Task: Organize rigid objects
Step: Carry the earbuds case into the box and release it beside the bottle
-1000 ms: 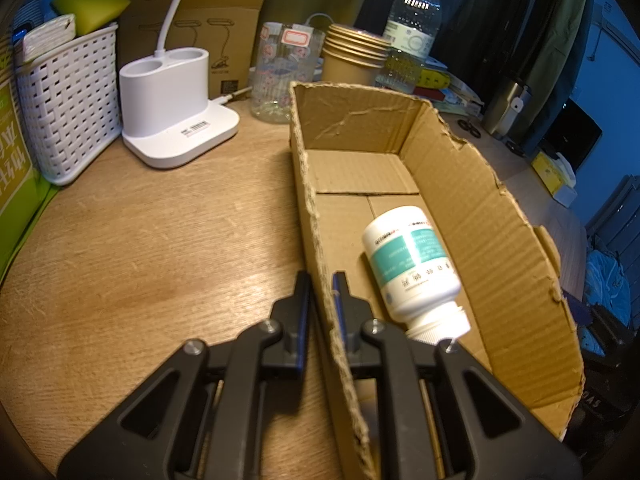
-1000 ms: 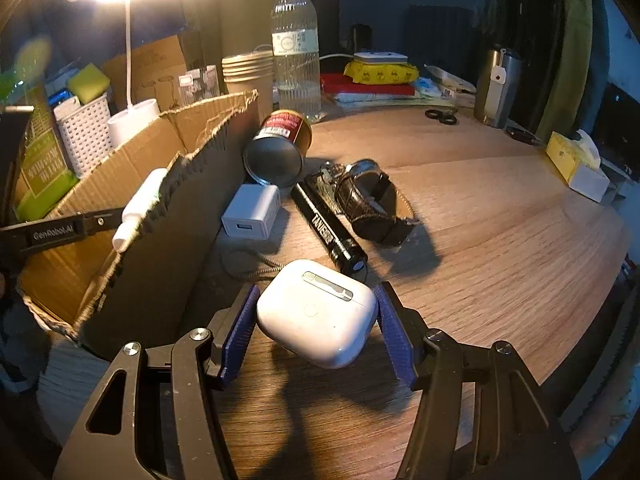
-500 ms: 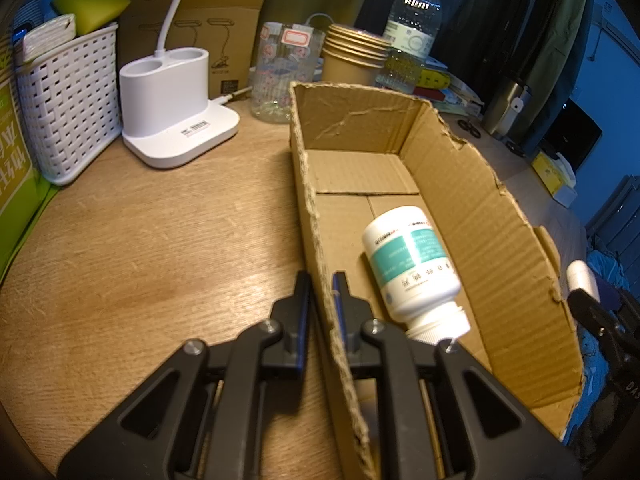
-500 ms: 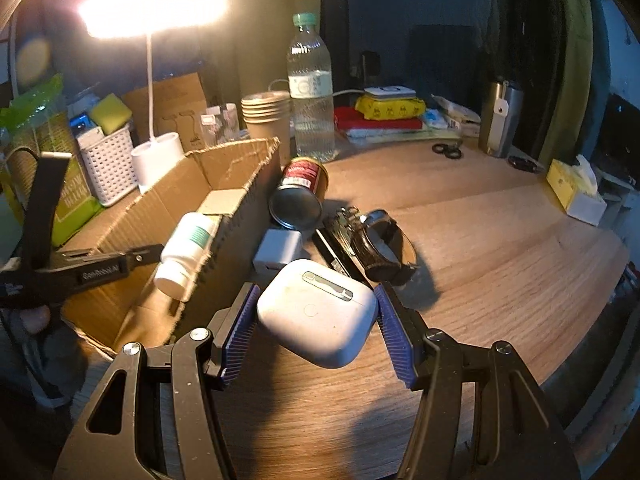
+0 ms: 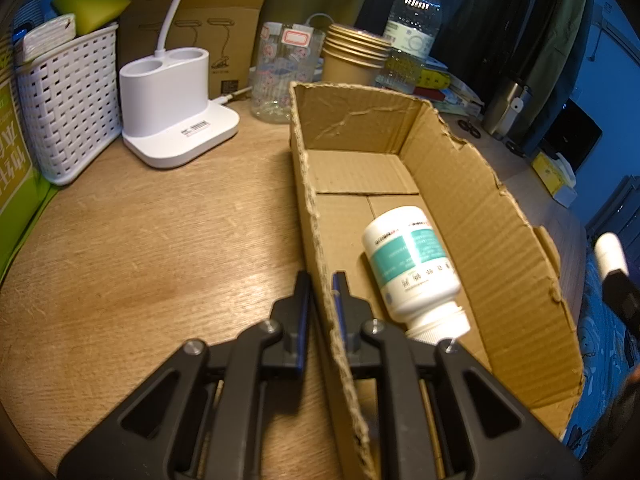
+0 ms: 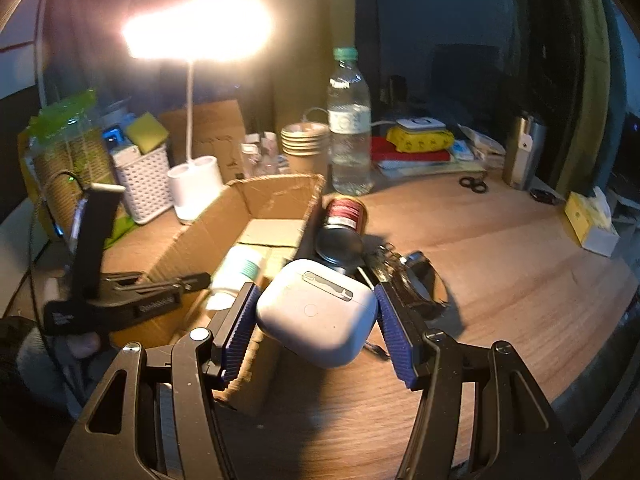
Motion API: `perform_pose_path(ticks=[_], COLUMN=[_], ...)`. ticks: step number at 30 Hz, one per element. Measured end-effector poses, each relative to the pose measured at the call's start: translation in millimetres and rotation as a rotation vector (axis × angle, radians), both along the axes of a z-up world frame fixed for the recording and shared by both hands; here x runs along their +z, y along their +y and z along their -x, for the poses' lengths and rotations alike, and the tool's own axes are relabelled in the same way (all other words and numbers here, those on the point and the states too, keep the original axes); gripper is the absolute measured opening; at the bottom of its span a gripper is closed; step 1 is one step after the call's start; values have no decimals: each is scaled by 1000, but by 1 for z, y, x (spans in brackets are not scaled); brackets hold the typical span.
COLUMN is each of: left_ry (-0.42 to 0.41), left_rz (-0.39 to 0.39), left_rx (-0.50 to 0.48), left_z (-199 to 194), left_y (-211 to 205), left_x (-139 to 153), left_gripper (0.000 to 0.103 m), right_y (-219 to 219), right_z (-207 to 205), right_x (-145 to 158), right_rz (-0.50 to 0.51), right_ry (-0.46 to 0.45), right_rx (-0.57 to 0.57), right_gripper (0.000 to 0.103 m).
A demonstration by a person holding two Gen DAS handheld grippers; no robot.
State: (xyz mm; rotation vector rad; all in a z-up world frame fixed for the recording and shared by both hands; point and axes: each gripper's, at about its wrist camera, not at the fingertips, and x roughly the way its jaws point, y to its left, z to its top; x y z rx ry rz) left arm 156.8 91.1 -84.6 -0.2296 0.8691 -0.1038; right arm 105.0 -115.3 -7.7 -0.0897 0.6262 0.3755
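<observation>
Case [image 6: 316, 314] in claw [image 6: 316, 320] above box [image 6: 276, 192] rim

Pill bottle [image 6: 236, 276] motion-blurred, its cap hidden behind the right jaws.

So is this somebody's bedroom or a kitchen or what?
Probably a home desk in a bedroom or study. On the wooden desk stand a lit white desk lamp, a white basket of odds and ends and a water bottle, and clothes hang behind.

A pill bottle [image 5: 412, 264] lies in the cardboard box [image 5: 472, 184]; a lamp base [image 5: 176, 112] stands left of it.
</observation>
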Motion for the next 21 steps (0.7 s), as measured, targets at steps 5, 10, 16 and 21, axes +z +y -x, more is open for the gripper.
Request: perform_pose_path(ticks=[5,10,16,21], left_ry=[0,0,0,0], left_rz=[0,0,0,0], left_rx=[0,0,0,0], left_z=[0,0,0,0], left_y=[0,0,0,0], left_x=[0,0,0,0], left_gripper=[12,12,12,12], right_y=[17,34,48,54], right_z=[4,7,10,10], right_x=[5,4,-3,-10], right_rz=[-7,-8,-6,0], right_ry=[-12,-10,9,28], right_rx=[50,99,144,165], right_gripper=[62,62,62,62])
